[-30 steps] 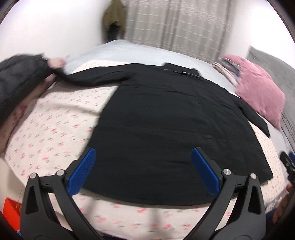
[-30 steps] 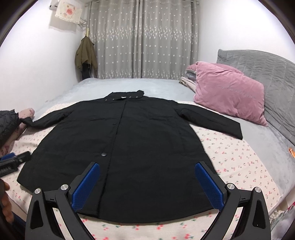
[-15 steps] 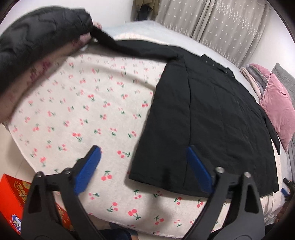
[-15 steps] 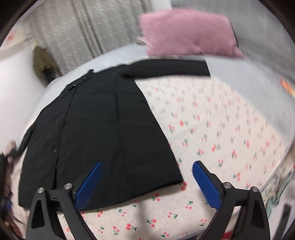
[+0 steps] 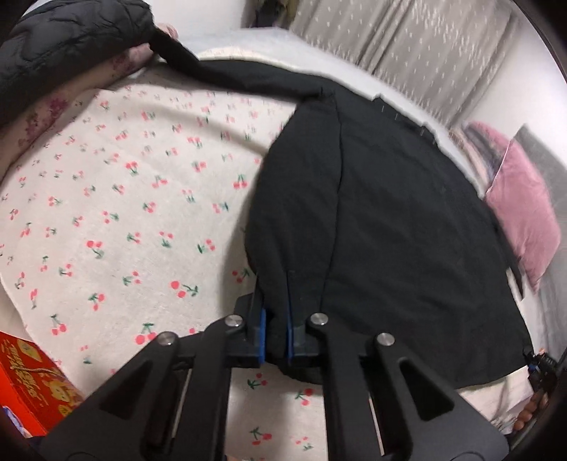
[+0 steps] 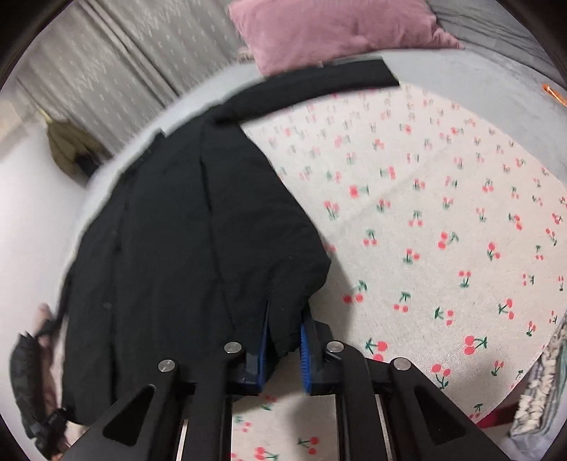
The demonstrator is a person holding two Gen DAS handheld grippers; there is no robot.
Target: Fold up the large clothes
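Observation:
A long black coat (image 5: 382, 227) lies spread front-up on a cherry-print sheet (image 5: 117, 198) on a bed. My left gripper (image 5: 275, 319) is shut on the coat's lower left hem corner. My right gripper (image 6: 285, 337) is shut on the lower right hem corner of the coat (image 6: 184, 248). One sleeve (image 5: 226, 76) stretches to the far left, where another person's hand (image 5: 141, 53) holds its cuff. The other sleeve (image 6: 319, 83) lies out toward the pink pillow.
A pink pillow (image 6: 329, 28) and grey headboard (image 6: 503, 21) are at the bed's right end. Another person's arm in a dark padded sleeve (image 5: 60, 42) is at the far left. A red box (image 5: 32, 383) sits below the bed's near edge. Curtains (image 5: 407, 46) hang behind.
Both grippers moved down to the coat's hem corners and went from wide open to shut on the fabric.

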